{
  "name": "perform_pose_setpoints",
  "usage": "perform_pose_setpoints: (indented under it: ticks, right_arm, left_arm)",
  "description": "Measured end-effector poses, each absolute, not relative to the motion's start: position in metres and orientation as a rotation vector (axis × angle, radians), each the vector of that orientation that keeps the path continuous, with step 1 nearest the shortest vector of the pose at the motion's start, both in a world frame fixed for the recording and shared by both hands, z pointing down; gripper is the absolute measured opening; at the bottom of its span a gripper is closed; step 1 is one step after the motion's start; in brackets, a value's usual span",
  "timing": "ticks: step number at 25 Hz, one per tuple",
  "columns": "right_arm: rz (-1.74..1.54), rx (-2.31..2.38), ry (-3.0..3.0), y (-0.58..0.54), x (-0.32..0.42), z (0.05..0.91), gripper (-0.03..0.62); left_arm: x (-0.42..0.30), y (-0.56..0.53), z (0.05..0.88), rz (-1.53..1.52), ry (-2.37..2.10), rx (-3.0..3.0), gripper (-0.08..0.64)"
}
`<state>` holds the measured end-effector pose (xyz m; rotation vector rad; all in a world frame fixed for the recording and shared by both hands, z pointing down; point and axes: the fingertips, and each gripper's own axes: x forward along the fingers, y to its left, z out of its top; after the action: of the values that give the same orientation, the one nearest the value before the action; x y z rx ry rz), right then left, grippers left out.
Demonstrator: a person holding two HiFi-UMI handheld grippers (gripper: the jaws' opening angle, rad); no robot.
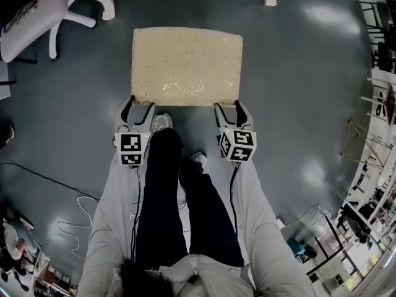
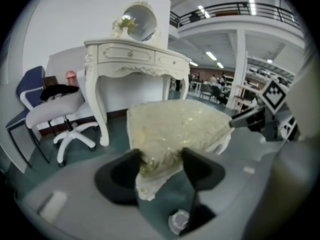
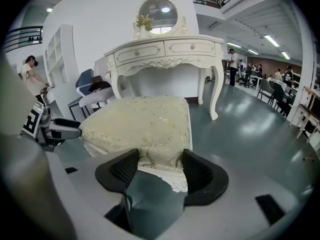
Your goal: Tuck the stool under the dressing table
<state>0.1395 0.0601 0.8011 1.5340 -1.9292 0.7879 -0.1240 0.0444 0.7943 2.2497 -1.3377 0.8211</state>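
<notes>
The stool (image 1: 185,64) stands on the grey floor (image 1: 297,73) right in front of me, its pale patterned cushion facing up. It is out in the open, short of the dressing table (image 3: 167,51), not under it. From the head view I see only the table's two curved white legs at the top edge, one on each side beyond the stool's far edge.

My left tool (image 1: 137,109) sits at the stool's near left corner and my right tool (image 1: 229,108) at its near right corner. In the left gripper view the left tool (image 2: 160,159) has its jaws spread wide, with the cushion corner and its white trim between them; I cannot see the pads pressing on it. In the right gripper view the right tool (image 3: 160,159) is the same: jaws wide apart, the cushion's near edge between them and a gap showing on the inside of each.

My legs (image 1: 179,197) are just behind the stool, between the two tools.

Further out, an oval mirror (image 3: 160,9) tops the dressing table against the white wall. A white office chair (image 2: 55,109) stands to the table's left. Cables (image 1: 74,228) lie on the floor at my left.
</notes>
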Motion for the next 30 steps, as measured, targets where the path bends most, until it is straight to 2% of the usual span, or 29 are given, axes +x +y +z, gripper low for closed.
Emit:
perform_pose_setpoints:
  ticks: [15, 30]
  right_arm:
    - [0.794, 1.547, -1.887, 0.05, 0.13, 0.807, 0.281]
    - [0.78, 1.598, -1.849, -0.022, 0.12, 0.806, 0.282]
  left_arm:
    - [-0.13, 0.03, 0.8, 0.891, -1.277, 2.253, 0.275]
    - [-0.14, -0.049, 0.8, 0.906, -1.244, 2.26, 0.275]
